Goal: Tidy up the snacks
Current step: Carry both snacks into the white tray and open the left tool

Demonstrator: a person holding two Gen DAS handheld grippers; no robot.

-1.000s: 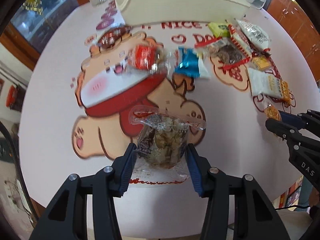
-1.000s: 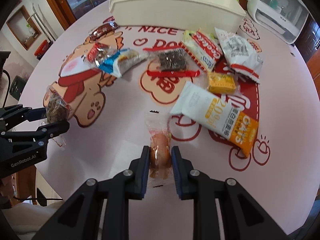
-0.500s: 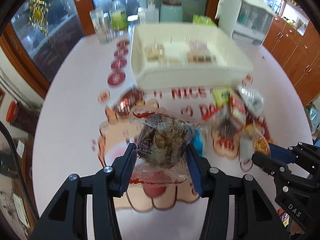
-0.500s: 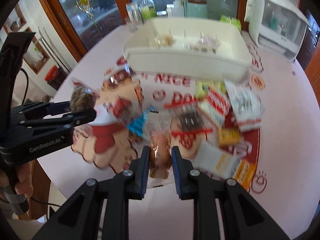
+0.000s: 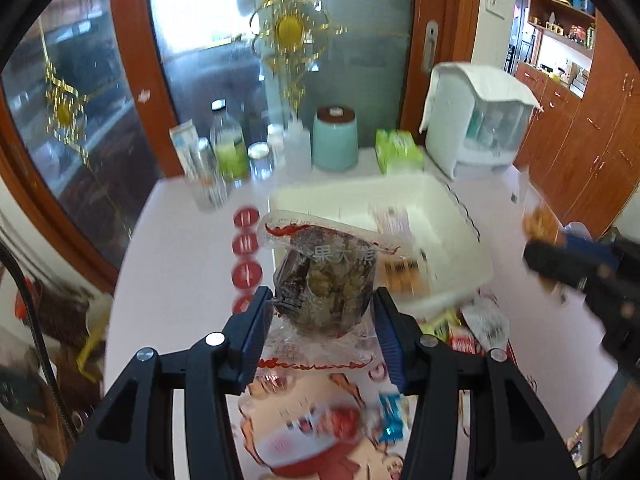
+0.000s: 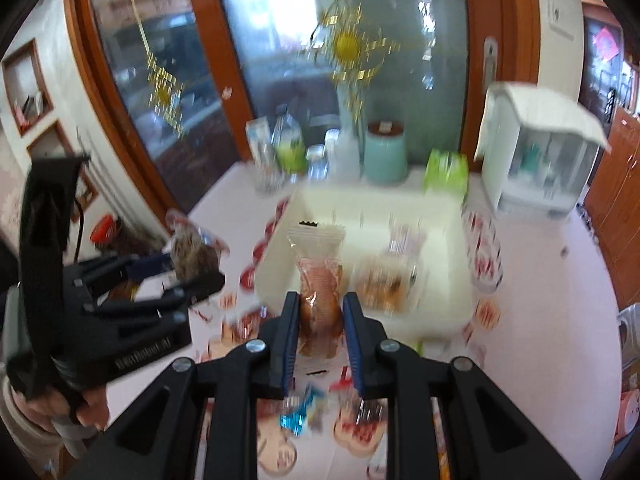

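snacks: two are held above the table. the left gripper clamps a clear pack of dark nut clusters; the right gripper pinches a slim orange pack. the white bin just ahead already holds a few packs. several more lie on the table below, so the task seems partly done.

1. Both tongs came way up off the desk, each taking its snack along.
2. The left tongs now have the nut cluster pack in front of the white bin.
3. The right tongs got the orange pastry pack up by the bin too, above the loose snacks.
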